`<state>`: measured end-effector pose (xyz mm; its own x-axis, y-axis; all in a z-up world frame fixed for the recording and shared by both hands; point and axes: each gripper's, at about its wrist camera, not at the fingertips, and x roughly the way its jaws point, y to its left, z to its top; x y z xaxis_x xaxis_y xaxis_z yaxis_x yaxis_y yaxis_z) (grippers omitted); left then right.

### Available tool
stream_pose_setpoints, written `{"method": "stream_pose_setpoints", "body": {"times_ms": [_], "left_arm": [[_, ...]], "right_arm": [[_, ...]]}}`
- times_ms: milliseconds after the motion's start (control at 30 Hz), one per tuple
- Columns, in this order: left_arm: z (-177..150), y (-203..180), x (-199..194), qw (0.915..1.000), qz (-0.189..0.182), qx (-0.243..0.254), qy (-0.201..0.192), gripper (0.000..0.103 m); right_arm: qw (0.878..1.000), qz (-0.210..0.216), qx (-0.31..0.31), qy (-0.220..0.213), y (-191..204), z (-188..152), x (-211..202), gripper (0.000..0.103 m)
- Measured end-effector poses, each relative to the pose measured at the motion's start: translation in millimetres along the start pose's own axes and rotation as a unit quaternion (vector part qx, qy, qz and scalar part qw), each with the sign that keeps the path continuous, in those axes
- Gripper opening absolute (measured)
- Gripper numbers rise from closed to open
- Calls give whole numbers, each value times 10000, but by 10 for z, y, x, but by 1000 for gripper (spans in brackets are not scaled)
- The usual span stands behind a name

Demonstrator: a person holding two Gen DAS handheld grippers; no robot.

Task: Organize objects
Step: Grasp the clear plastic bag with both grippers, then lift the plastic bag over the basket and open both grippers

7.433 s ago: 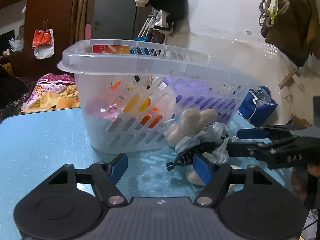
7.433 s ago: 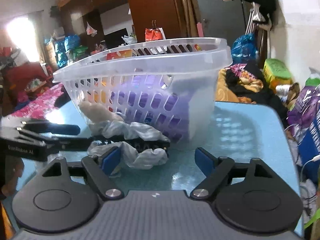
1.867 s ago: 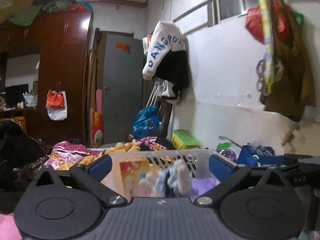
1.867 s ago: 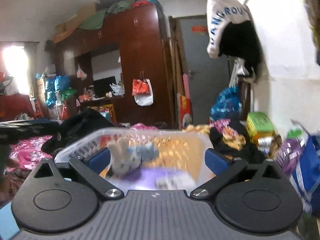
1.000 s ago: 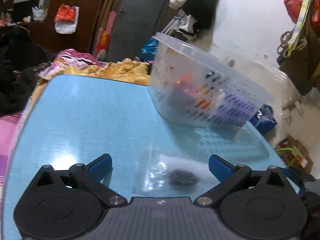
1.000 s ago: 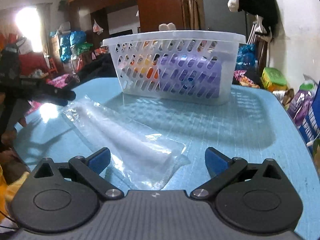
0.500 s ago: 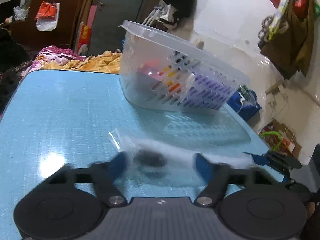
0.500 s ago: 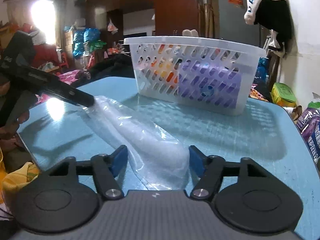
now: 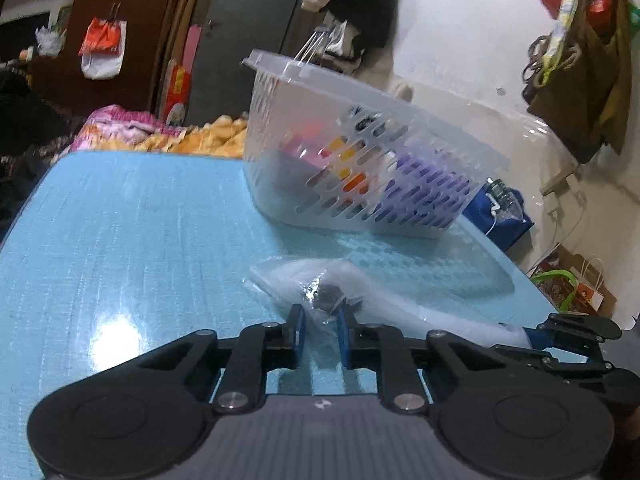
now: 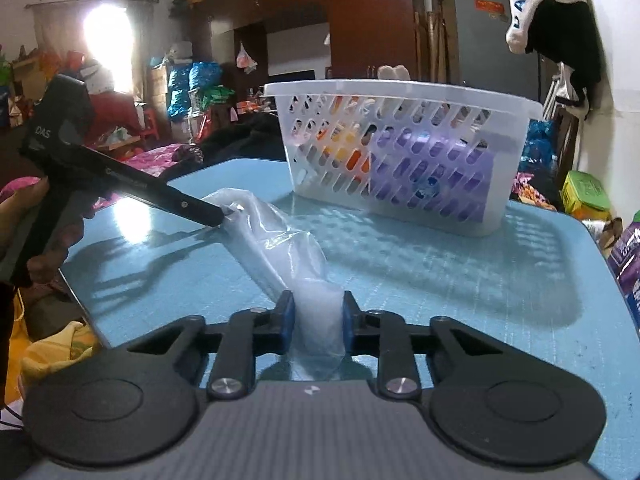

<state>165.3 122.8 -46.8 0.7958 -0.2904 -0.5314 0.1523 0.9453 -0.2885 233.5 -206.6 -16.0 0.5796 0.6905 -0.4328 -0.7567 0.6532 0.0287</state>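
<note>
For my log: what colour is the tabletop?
Light blue; the table shows best in the right wrist view.

Blue table [image 10: 460, 280] under basket [image 10: 400, 152], plastic bag [image 10: 280, 240].

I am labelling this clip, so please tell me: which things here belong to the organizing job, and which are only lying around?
Part of the job:
- clear plastic bag, gripped at both ends
- left hand-held gripper
- right hand-held gripper
- white slotted basket with items inside

Just lying about:
- green box
- hanging jacket
- blue table, only the work surface
</note>
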Motion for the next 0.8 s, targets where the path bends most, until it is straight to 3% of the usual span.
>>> {"method": "stream_pose_setpoints", "body": {"times_ms": [400,800], "left_arm": [[65,-135,-235,9983,-220,122,-533,19],[585,-521,-695,9883,-290,481,-1415,19]], "right_arm": [[9993,-116,-156,-313,-20,154,-201,22],[9914,-479,-651,-1032,-51,841,-589,22]]}}
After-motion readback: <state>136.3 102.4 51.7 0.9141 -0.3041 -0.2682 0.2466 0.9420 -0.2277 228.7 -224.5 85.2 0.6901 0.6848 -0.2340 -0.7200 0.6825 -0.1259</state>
